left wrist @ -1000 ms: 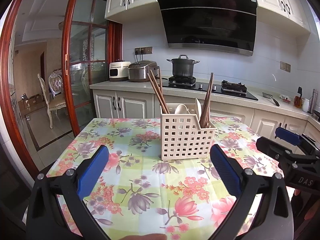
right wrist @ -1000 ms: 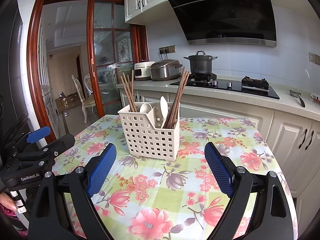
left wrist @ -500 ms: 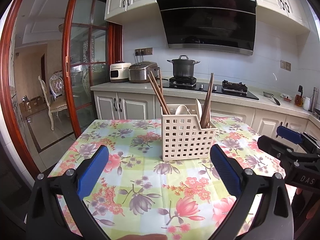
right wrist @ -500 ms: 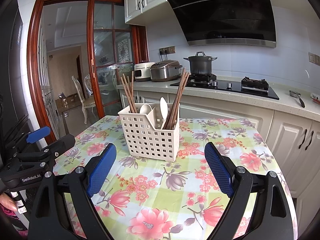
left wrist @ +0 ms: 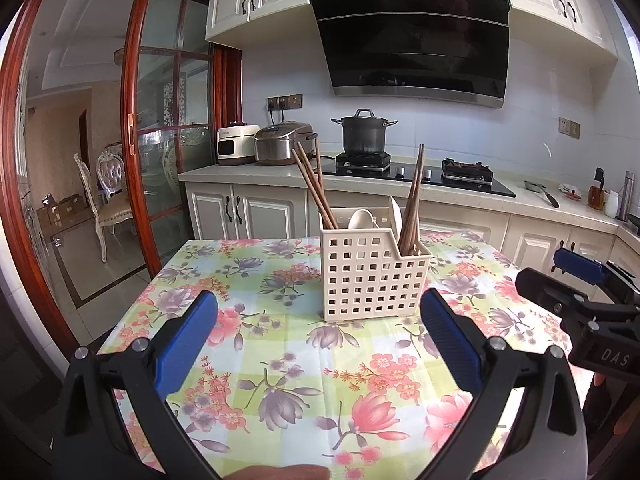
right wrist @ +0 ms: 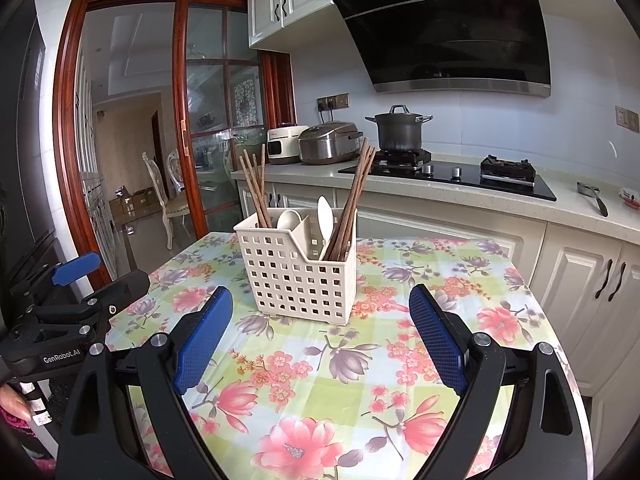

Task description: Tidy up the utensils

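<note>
A cream perforated utensil basket stands upright on the flowered tablecloth; it also shows in the right wrist view. It holds brown chopsticks in the left compartment and the right compartment, with white spoons between them. My left gripper is open and empty, just in front of the basket. My right gripper is open and empty, also just short of the basket. The right gripper's body shows at the right of the left wrist view.
The table's left edge drops to the floor beside a red-framed glass door. Behind the table runs a counter with a hob, a black pot and rice cookers. White cabinets stand to the right.
Both grippers stay open and nearly still. The left wrist view has shifted very slightly; the basket sits a touch further right in it.
</note>
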